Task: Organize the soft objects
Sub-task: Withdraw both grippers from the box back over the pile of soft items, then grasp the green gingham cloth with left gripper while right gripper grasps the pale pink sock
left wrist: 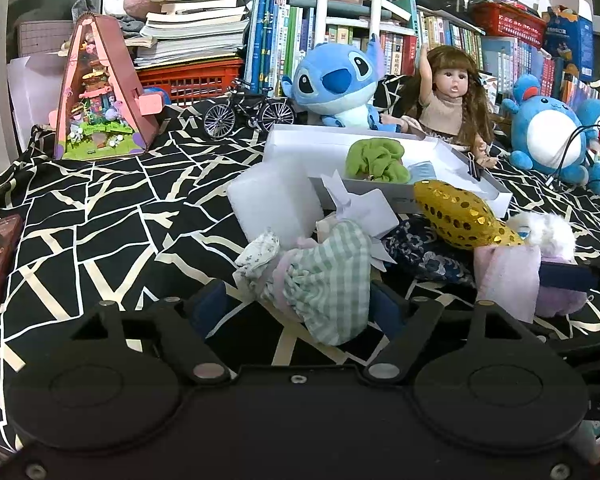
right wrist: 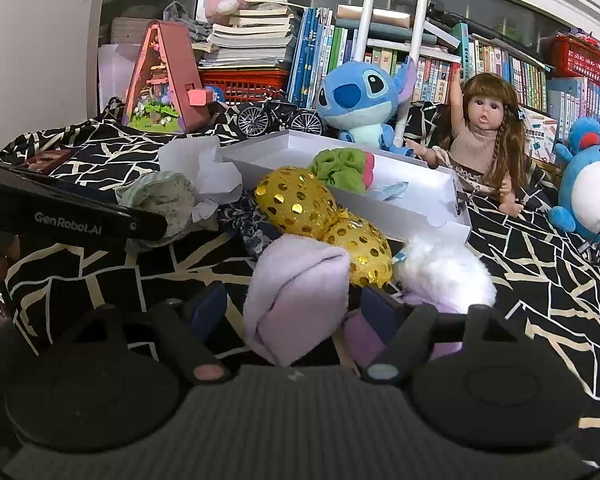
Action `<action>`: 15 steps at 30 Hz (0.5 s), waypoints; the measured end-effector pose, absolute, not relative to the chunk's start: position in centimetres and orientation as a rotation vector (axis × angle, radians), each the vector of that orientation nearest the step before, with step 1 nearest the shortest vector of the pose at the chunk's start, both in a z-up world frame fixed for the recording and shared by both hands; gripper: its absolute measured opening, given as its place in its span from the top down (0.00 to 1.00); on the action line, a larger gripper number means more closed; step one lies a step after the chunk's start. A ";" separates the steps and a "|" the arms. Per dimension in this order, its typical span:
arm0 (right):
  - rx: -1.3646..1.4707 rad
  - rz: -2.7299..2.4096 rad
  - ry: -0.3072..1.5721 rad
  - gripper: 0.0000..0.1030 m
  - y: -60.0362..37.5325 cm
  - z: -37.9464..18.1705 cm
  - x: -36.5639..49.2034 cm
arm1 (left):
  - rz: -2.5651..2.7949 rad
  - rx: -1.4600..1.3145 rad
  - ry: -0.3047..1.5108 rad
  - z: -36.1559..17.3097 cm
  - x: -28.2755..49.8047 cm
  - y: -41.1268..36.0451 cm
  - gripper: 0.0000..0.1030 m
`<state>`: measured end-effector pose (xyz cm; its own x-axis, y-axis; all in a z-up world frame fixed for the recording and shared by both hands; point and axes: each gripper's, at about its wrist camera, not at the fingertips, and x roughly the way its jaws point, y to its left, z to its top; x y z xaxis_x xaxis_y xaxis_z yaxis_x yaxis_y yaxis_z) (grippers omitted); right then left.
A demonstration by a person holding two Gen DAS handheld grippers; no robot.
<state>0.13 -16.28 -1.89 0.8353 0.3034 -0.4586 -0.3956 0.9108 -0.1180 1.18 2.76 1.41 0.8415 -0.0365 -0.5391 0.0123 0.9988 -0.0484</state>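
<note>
A black cloth with a cream cracked-line pattern (left wrist: 112, 216) covers the whole work surface, rumpled at its far left corner. Along the far edge stand rows of upright books (left wrist: 440, 40) and a stack of flat books (left wrist: 196, 24) on a red plastic crate (left wrist: 188, 80), with white window frames behind them. In front of these sit a pink triangular miniature house (left wrist: 100, 92), a small metal model bicycle (left wrist: 248, 112), a blue Stitch plush (left wrist: 336, 84), a brown-haired doll in a beige top (left wrist: 452, 100) and, far right, a round blue plush with a white belly (left wrist: 548, 136).

A shallow white cardboard box (left wrist: 300, 140) lies in the middle; inside it rest a green fabric scrunchie (left wrist: 376, 160) and a pale blue item I cannot make out. Just near of the box, soft things lie bunched together: a gold sequinned pouch (right wrist: 324, 220), a dark blue patterned pouch (left wrist: 420, 248), a white fluffy piece (right wrist: 444, 268) and a white foam block (left wrist: 276, 200).

The left gripper (left wrist: 300, 300) has its jaws around a green-and-white checked cloth bundle (left wrist: 328, 280), close at both sides; whether they press it I cannot tell. The right gripper (right wrist: 292, 312) stands fairly wide, a folded lilac fleece cloth (right wrist: 296, 296) between its fingers, with a gap visible on the left side.
</note>
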 end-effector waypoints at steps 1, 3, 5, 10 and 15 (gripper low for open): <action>-0.212 0.375 0.447 0.22 -16.2 -1.9 0.1 | -0.025 -0.045 0.568 1.4 1.3 2.8 0.25; -0.213 0.381 0.447 0.24 -16.1 -1.8 0.2 | -0.023 -0.046 0.561 1.4 1.5 2.8 0.20; -0.215 0.386 0.444 0.33 -16.0 -1.9 0.2 | -0.024 -0.040 0.544 1.4 1.7 2.8 0.17; -0.220 0.378 0.443 0.37 -15.9 -2.0 0.4 | -0.025 0.009 0.546 0.6 3.0 2.5 0.17; -0.204 0.379 0.460 0.38 -16.1 -2.2 0.9 | -0.041 0.000 0.565 -0.1 3.8 2.2 0.17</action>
<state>0.94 -16.13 -2.24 0.8285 0.3088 -0.4672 -0.3995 0.9105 -0.1068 3.82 2.19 -0.12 0.8435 -0.0394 -0.5357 0.0391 0.9992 -0.0118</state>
